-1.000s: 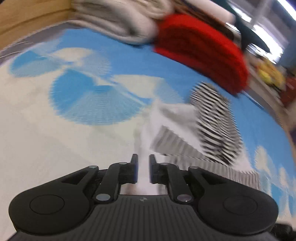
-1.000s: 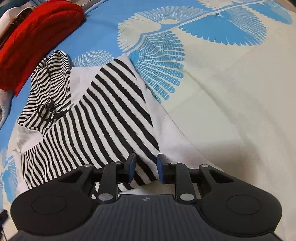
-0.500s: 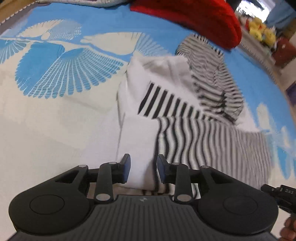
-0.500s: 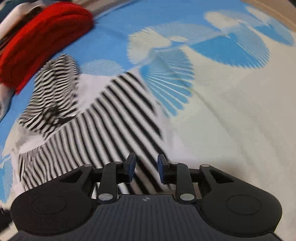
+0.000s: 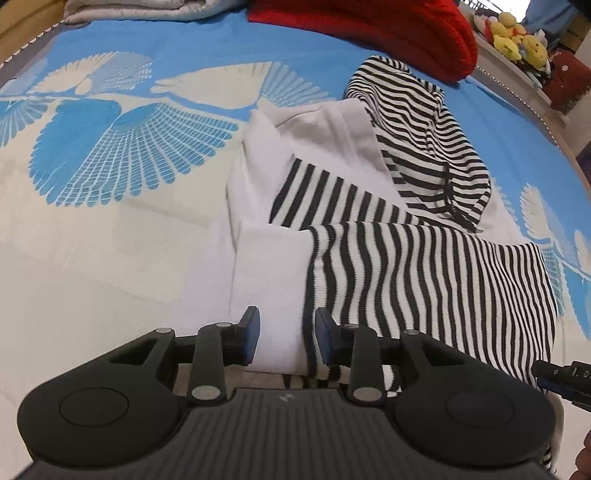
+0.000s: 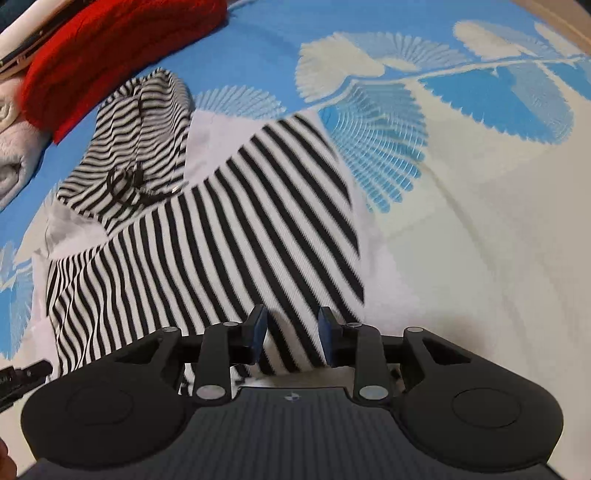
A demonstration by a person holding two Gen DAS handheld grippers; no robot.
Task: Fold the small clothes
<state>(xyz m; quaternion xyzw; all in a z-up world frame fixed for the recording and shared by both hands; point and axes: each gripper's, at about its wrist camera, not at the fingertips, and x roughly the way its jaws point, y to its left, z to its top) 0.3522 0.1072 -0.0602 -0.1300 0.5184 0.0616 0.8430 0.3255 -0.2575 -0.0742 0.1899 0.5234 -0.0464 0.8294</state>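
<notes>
Both grippers over a striped garment on a bed

The black-and-white striped knit garment [image 5: 424, 266] lies on the blue-and-cream printed bedspread [image 5: 110, 229]. Left gripper [image 5: 286, 341] and right gripper [image 6: 291, 338] have just been opening; their spread jaws straddle its near hem, unpinched.

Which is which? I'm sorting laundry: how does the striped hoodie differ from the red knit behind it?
The striped hoodie is black-and-white with plain white panels; the red knit is solid red. The hoodie lies spread out with its sleeves folded in, near both grippers; the red knit sits bundled at the bed's far edge. Both rest on the blue patterned bedspread.
</notes>
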